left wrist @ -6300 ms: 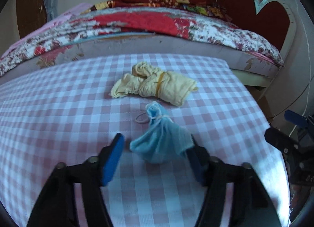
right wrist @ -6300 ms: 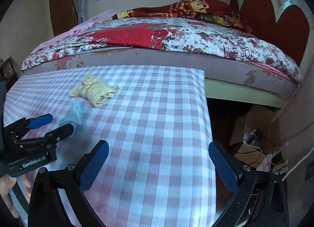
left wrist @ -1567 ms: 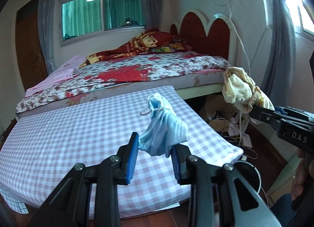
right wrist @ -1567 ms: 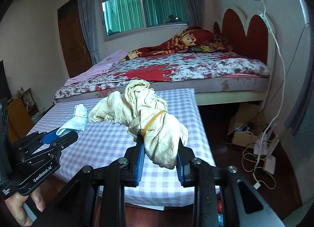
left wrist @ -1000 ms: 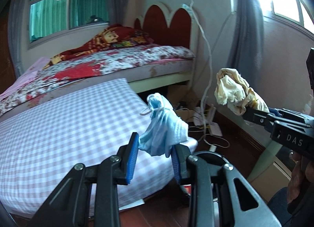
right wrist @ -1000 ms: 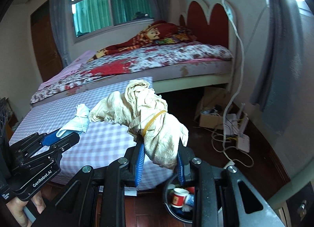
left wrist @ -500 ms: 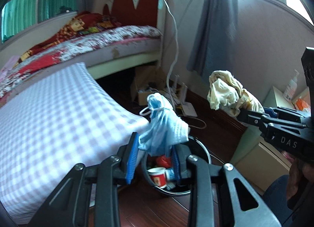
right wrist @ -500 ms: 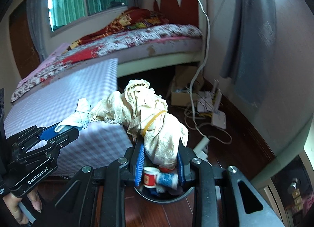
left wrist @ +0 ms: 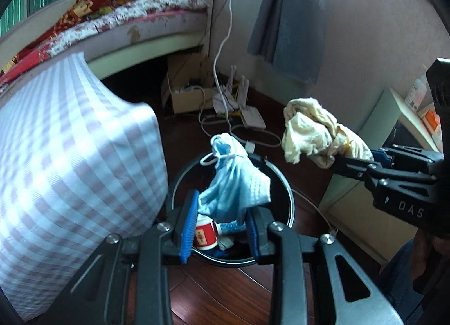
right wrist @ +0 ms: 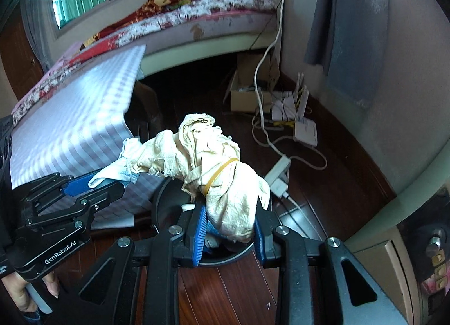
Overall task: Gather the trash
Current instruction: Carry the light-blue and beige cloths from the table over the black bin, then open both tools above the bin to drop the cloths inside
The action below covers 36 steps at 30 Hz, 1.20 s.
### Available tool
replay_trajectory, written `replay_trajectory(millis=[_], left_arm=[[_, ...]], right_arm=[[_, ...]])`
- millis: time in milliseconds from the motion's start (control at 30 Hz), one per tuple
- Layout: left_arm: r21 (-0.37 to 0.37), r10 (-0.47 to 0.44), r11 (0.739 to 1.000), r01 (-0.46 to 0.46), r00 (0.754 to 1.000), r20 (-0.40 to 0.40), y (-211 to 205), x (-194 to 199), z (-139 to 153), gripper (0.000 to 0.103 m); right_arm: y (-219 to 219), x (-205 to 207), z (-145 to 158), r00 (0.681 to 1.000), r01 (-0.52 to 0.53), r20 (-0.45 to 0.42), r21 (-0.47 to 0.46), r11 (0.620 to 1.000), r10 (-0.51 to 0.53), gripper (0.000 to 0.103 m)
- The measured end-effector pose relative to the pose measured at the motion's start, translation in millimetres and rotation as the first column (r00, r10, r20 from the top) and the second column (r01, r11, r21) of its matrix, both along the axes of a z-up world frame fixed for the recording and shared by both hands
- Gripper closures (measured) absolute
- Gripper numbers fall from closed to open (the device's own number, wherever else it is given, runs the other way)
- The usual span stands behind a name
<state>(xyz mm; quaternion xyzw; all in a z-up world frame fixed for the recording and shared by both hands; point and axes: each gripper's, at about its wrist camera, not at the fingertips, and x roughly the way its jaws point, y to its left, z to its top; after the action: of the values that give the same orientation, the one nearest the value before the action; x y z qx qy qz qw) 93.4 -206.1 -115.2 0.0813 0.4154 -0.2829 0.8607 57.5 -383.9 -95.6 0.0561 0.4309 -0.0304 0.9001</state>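
Note:
My left gripper (left wrist: 220, 228) is shut on a crumpled blue face mask (left wrist: 233, 184), held right above a round black trash bin (left wrist: 289, 204) on the floor. Inside the bin lie a red-and-white cup (left wrist: 205, 233) and other scraps. My right gripper (right wrist: 229, 233) is shut on a bundle of yellowish cloth bound by a rubber band (right wrist: 213, 167), also over the bin (right wrist: 160, 201). In the left wrist view that cloth bundle (left wrist: 315, 135) hangs to the right of the bin, and in the right wrist view the left gripper (right wrist: 95, 184) shows at the left with the mask (right wrist: 118, 171).
A table under a pink checked cloth (left wrist: 70, 161) stands just left of the bin. Behind it is a bed (right wrist: 197, 15). A cardboard box (left wrist: 188, 97), a white router (right wrist: 305, 130), a power strip and cables lie on the dark wood floor. A pale cabinet (left wrist: 365, 212) stands at the right.
Both grippers have sunk and tilted down toward the floor with their loads. The trash bin has come from the lower edge of view to directly under the mask and the cloth.

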Motion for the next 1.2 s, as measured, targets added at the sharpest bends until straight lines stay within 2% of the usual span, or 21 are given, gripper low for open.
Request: replay_trajectory(millis=[200, 500, 533, 567, 600, 633, 667, 700, 733, 833, 900, 1200], left_arm=[[0.015, 0.015, 1.000, -0.014, 0.998, -0.063, -6.7, 14.3, -25.6, 0.069], [0.012, 0.046, 0.999, -0.045, 0.993, -0.111, -14.1, 37.7, -41.8, 0.068], [0.005, 0.042, 0.999, -0.042, 0.992, -0.115, -15.2, 39.9, -43.8, 0.067], [-0.003, 0.043, 0.999, -0.044, 0.992, -0.116, -14.7, 41.7, -46.1, 0.055], [0.015, 0.067, 0.998, -0.066, 0.991, -0.117, -14.0, 43.7, -49.5, 0.029], [0.041, 0.108, 0.994, -0.104, 0.989, -0.103, -11.1, 44.1, -51.9, 0.017], [0.044, 0.136, 0.990, -0.132, 0.987, -0.082, -6.4, 42.7, -51.8, 0.004], [0.050, 0.157, 0.987, -0.154, 0.985, -0.066, -1.7, 41.4, -52.1, 0.002], [0.057, 0.172, 0.984, -0.168, 0.983, -0.061, 1.7, 40.7, -53.1, 0.002], [0.094, 0.233, 0.970, -0.226, 0.970, -0.067, 13.9, 39.6, -59.7, 0.001], [0.092, 0.255, 0.964, -0.248, 0.964, -0.076, 21.1, 38.3, -61.9, 0.001], [0.095, 0.282, 0.956, -0.277, 0.958, -0.049, 32.7, 29.9, -55.0, 0.001]], right_arm=[[0.8, 20.0, -35.5, 0.996, -0.049, -0.072, -0.007, 0.999, 0.048, 0.073], [-4.5, 54.6, -75.5, 0.984, -0.090, -0.152, 0.002, 0.996, 0.089, 0.072], [-4.2, 56.7, -77.4, 0.983, -0.096, -0.156, 0.004, 0.995, 0.095, 0.072], [-4.5, 59.9, -80.8, 0.981, -0.104, -0.165, 0.002, 0.995, 0.103, 0.072], [-3.4, 61.7, -84.4, 0.979, -0.112, -0.175, -0.005, 0.994, 0.109, 0.069], [-4.0, 65.6, -90.6, 0.973, -0.124, -0.198, -0.021, 0.992, 0.117, 0.062], [-5.7, 67.3, -94.8, 0.971, -0.116, -0.214, -0.031, 0.993, 0.107, 0.035], [-10.0, 67.9, -99.0, 0.971, -0.096, -0.223, -0.038, 0.995, 0.085, 0.010], [-13.9, 66.8, -100.8, 0.971, -0.086, -0.225, -0.035, 0.996, 0.076, 0.005], [-22.8, 60.1, -101.2, 0.974, -0.048, -0.225, -0.037, 0.998, 0.038, 0.002], [-24.3, 56.6, -100.5, 0.976, -0.031, -0.214, -0.035, 0.999, 0.023, 0.001], [-8.9, 51.0, -90.6, 0.984, -0.023, -0.180, -0.029, 0.999, 0.018, 0.001]])
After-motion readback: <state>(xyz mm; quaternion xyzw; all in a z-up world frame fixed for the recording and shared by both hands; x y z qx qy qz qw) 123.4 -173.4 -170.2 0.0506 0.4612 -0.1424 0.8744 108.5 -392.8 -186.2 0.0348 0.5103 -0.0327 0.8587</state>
